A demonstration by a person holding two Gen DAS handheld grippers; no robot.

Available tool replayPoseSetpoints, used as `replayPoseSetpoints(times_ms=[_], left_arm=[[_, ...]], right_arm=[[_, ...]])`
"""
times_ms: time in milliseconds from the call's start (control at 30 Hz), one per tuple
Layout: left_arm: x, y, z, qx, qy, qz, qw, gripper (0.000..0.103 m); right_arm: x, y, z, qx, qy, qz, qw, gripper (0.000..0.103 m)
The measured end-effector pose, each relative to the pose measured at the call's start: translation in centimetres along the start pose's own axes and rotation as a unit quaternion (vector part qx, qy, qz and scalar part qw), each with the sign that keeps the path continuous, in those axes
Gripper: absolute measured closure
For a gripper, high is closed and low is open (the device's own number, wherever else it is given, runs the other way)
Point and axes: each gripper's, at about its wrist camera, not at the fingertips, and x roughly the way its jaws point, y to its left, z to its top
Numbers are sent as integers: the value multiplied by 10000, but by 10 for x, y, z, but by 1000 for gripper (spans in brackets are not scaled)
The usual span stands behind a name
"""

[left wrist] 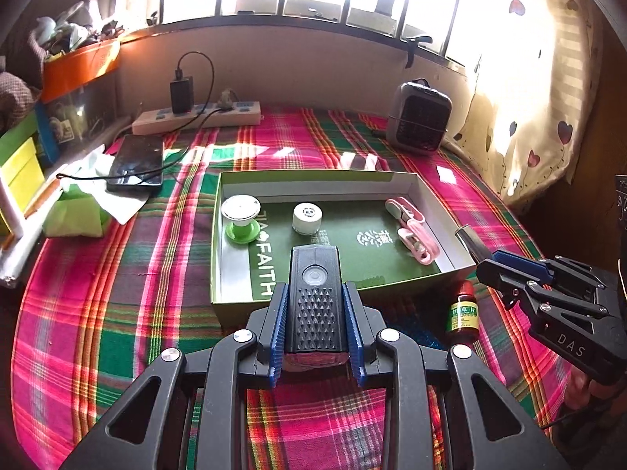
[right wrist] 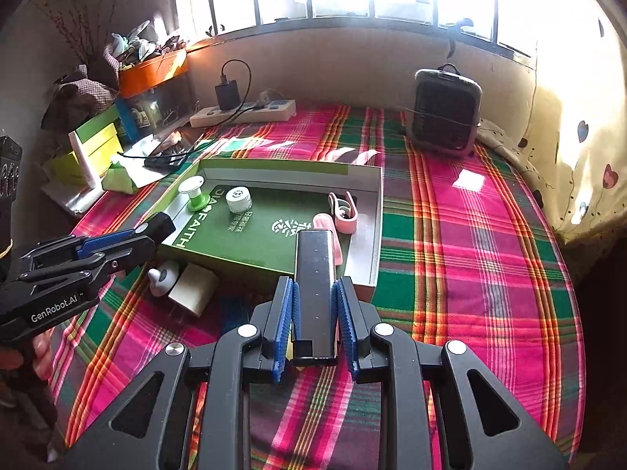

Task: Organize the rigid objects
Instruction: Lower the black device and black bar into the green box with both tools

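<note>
My left gripper [left wrist: 314,293] is shut on a black flashlight-like device [left wrist: 313,297], held over the near edge of the green box [left wrist: 231,305]. My right gripper [right wrist: 314,286] is shut on a long black bar [right wrist: 315,274], held over the box's near right corner [right wrist: 372,274]. In the box lie a green-and-white spool [left wrist: 241,219], a white cap [left wrist: 307,217] and pink clips [left wrist: 411,231]. The right gripper also shows in the left wrist view [left wrist: 490,262], and the left gripper shows in the right wrist view [right wrist: 156,231].
A small green-labelled bottle [left wrist: 464,311] stands by the box. A white plug [right wrist: 194,290] and a small white figure [right wrist: 162,280] lie before it. A power strip [left wrist: 196,115], phone [left wrist: 137,164], heater [left wrist: 419,117] and side boxes [left wrist: 23,172] ring the plaid cloth.
</note>
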Motion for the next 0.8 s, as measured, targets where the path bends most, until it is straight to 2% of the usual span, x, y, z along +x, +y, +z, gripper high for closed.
replayPoseSetpoints(times_ms=[433,800], left_arm=[[36,9,21,-96,142,80,9998,77],[61,18,30,-123,276,83,9995,77]], right_arm=[[48,6,38,43,217,255,9994,79],[90,10,51,37,547,320,9980,79]])
